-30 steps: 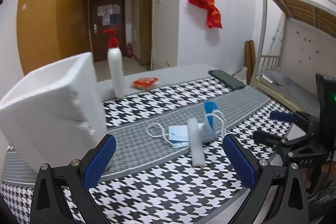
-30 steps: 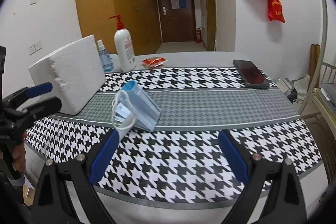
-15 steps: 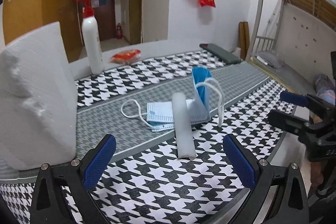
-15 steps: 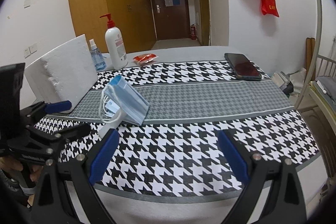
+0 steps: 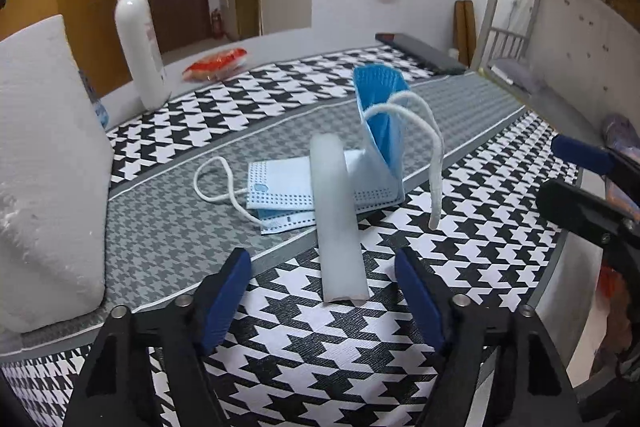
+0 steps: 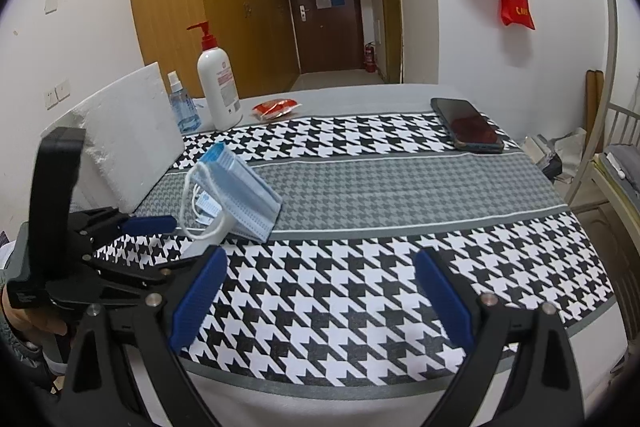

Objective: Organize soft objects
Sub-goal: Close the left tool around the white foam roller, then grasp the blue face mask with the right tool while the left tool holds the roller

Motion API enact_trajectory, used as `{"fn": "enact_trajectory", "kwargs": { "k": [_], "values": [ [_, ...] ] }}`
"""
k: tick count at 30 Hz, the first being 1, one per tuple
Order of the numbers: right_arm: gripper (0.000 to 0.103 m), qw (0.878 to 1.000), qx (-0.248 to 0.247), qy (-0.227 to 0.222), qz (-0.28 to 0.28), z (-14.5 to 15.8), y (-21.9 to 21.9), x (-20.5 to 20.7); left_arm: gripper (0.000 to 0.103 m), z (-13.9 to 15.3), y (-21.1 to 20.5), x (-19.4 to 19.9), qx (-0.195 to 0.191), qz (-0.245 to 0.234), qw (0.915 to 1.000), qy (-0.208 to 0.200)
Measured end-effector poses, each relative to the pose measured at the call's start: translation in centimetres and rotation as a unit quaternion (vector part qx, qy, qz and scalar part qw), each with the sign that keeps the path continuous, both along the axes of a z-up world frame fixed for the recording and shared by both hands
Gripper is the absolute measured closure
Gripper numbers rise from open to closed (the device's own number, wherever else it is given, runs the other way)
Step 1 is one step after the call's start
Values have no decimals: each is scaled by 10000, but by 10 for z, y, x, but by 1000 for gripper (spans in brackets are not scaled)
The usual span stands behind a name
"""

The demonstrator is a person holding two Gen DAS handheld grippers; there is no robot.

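The table [image 6: 360, 187] w/ houndstooth cloth carries a big white foam block [image 5: 44, 163] on its left side. Near it, approx. at the middle, lie the blue face masks [image 5: 280, 191], one standing folded, w/ a white foam strip [image 5: 336, 223] resting over them. The left gripper [image 5: 322, 291] is wide open, just before the strip's near end, not touching. The right gripper [image 6: 320, 291] is open too, holding nothing, above bare cloth.
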State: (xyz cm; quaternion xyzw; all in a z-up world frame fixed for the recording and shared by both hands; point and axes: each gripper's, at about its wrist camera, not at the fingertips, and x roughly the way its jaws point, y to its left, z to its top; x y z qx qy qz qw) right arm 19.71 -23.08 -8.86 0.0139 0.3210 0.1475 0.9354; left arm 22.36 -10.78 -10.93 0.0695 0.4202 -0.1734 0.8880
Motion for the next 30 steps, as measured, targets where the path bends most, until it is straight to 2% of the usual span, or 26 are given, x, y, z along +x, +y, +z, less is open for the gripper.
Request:
{"fn": "enact_trajectory", "kwargs": {
  "k": [5, 12, 14, 18, 30],
  "values": [
    [6, 10000, 15, 19, 12, -2, -1, 1, 40, -2, -6, 2, 142, -42, 9999, 27],
    [6, 10000, 48, 42, 38, -2, 2, 3, 67, 0, -16, 5, 214, -170, 9996, 20],
    [6, 10000, 46, 40, 58, -2, 3, 3, 79, 1, -21, 5, 267, -207, 9994, 16],
    [6, 9999, 32, 36, 119, -2, 8, 2, 89, 4, -17, 4, 205, -182, 9996, -66],
    [6, 9990, -74, -17, 446, 6, 37, 7, 89, 27, 11, -11, -5, -47, 9992, -400]
  ]
}}
